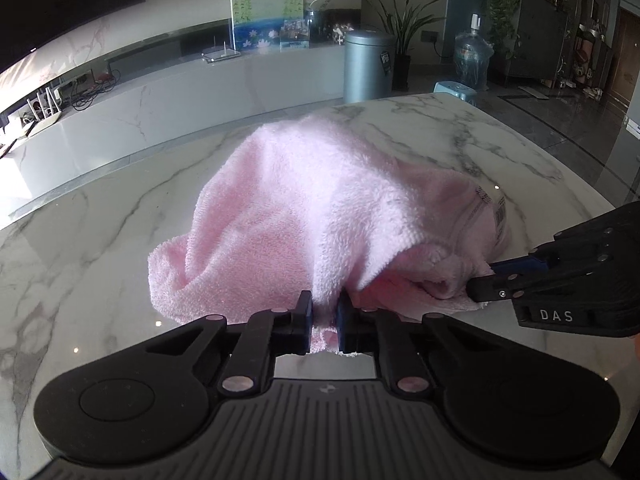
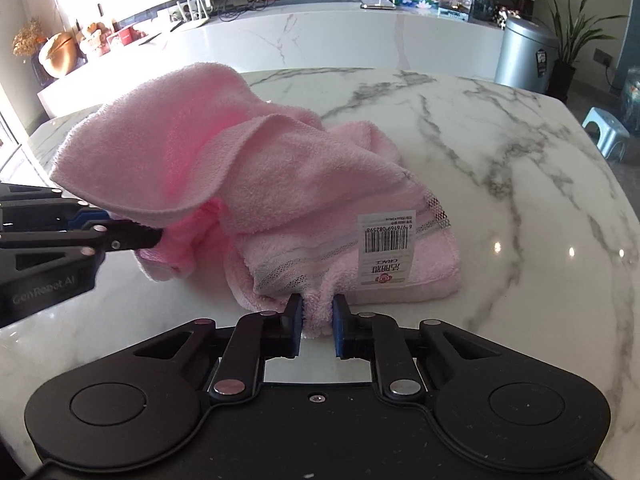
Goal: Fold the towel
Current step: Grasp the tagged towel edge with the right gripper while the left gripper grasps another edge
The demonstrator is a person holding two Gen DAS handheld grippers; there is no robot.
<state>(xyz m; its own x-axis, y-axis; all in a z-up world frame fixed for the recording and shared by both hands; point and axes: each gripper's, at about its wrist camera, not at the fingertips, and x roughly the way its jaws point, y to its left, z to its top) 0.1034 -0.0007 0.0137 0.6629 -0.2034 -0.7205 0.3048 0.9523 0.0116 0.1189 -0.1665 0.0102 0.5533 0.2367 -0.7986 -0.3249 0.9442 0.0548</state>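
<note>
A pink towel [image 1: 320, 208] lies bunched on the white marble table [image 1: 100, 216]. My left gripper [image 1: 325, 322] is shut on a bunched edge of the towel and holds it raised, so the cloth drapes away from it. My right gripper [image 2: 317, 322] is shut on another edge of the towel [image 2: 240, 168], near the striped hem and the barcode label [image 2: 386, 246]. The right gripper shows in the left wrist view [image 1: 480, 280] at the right, its fingers in the cloth. The left gripper shows in the right wrist view [image 2: 158, 236] at the left, under a lifted fold.
The table's far edge [image 1: 400, 100] and right edge [image 1: 580, 176] drop to the floor. Beyond stand a grey bin [image 1: 368, 66], a potted plant [image 1: 404, 32], a water bottle [image 1: 472, 56], a blue stool [image 2: 608, 130] and a long white cabinet [image 1: 180, 100].
</note>
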